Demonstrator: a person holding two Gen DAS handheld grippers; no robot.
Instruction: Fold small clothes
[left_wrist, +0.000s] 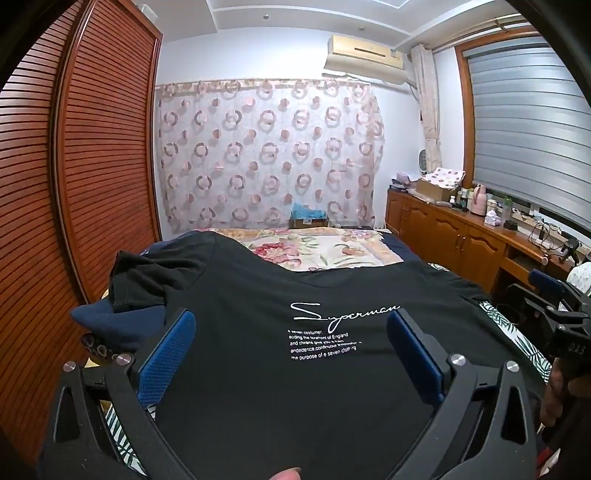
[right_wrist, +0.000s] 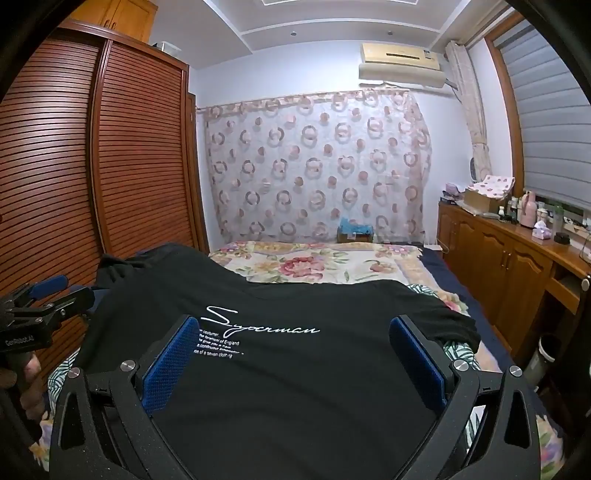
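black T-shirt (left_wrist: 258, 369) hem hidden, left sleeve (left_wrist: 147, 280) bunched

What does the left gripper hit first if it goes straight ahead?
Probably the black T-shirt: it lies spread between and ahead of the open left gripper, near the white print. Height above the cloth is unclear.

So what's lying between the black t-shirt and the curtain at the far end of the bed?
A floral blanket covers that stretch, clearest in the right wrist view.
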